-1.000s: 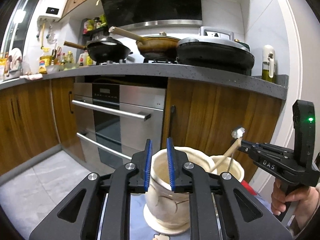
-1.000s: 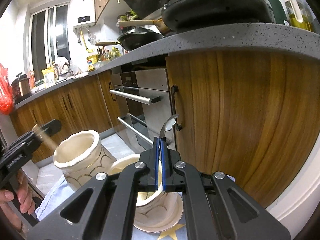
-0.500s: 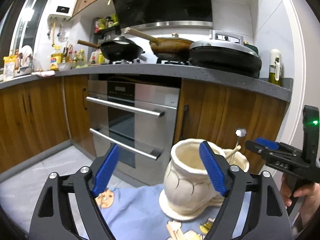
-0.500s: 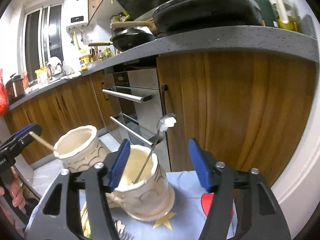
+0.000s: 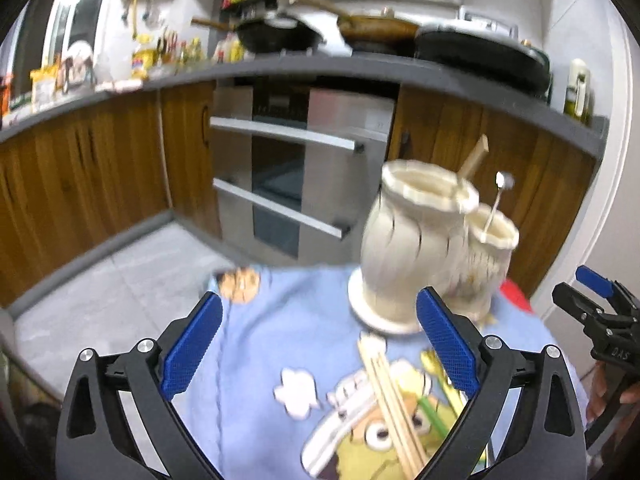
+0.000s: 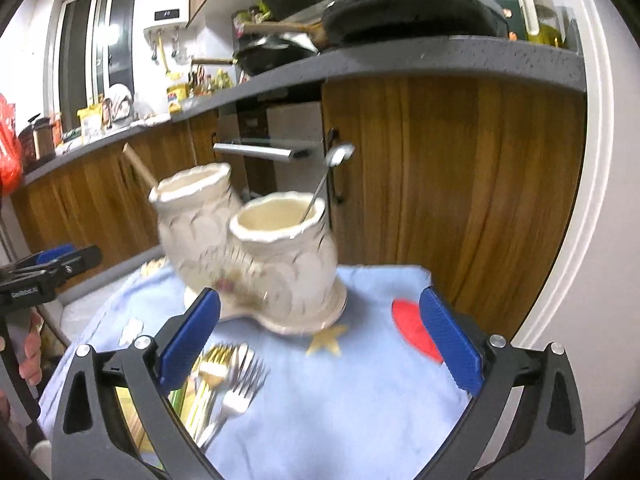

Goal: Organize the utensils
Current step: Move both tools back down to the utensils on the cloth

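Your left gripper (image 5: 318, 344) has its fingers spread wide, having just been opening, with nothing between them. Your right gripper (image 6: 320, 344) is the same: fingers spread wide, just opened, nothing pinched.

The cream ceramic holder (image 6: 256, 256), two joined pots on one base, stands on the blue cartoon cloth (image 6: 360, 380). A wooden stick (image 5: 474, 156) leans out of the taller pot (image 5: 412, 240). A metal spoon (image 6: 328, 176) stands handle-down in the shorter pot (image 6: 288, 256), bowl up.

Loose utensils lie on the cloth in front of the holder: chopsticks (image 5: 392, 396) under the left gripper, and forks (image 6: 236, 384) beside the left finger of the right gripper. Both views are motion-blurred, so finer detail cannot be confirmed.
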Available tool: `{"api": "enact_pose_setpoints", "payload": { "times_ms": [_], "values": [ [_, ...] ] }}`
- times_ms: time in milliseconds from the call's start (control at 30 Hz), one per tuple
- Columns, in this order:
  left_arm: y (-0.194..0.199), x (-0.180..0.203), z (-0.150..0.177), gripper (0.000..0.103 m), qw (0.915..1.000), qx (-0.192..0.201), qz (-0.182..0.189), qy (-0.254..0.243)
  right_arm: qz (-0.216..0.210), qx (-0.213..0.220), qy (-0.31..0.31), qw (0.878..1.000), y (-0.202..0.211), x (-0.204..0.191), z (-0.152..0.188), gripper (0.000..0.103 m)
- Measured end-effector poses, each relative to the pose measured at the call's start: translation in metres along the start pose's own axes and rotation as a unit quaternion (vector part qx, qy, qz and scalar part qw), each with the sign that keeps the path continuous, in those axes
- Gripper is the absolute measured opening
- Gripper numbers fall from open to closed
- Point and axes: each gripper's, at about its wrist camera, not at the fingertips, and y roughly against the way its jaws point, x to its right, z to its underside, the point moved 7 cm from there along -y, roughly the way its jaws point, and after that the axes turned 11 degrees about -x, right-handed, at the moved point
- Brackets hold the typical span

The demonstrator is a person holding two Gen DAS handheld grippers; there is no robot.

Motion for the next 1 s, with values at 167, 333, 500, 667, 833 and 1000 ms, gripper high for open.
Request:
{"api": "enact_pose_setpoints", "payload": {
  "times_ms": [167,333,500,667,833,1000],
  "values": [
    [-0.016,0.0,0.033,0.097,0.9983,-0.055,-0.019,-0.005,0.003,-0.05,0.003,0.999,-0.014,-0.006,0.025,0.099],
    [-0.026,0.004,0.057,0.095,0.9936,-0.1,-0.041,-0.032,0.001,-0.082,-0.003,0.997,-0.022,-0.007,0.045,0.099],
    [-0.034,0.015,0.072,0.086,0.9896,-0.131,-0.033,-0.049,-0.001,-0.101,-0.004,0.995,-0.024,-0.008,0.058,0.099],
    [-0.042,0.025,0.081,0.065,0.9862,-0.152,-0.025,-0.06,-0.005,-0.108,0.004,0.994,-0.026,-0.011,0.061,0.099],
    [-0.048,0.034,0.085,0.053,0.9842,-0.163,-0.018,-0.065,-0.006,-0.108,0.004,0.994,-0.026,-0.011,0.061,0.099],
    [-0.054,0.039,0.081,0.047,0.9839,-0.165,-0.011,-0.068,-0.01,-0.113,0.004,0.994,-0.029,-0.01,0.063,0.099]
  ]
}}
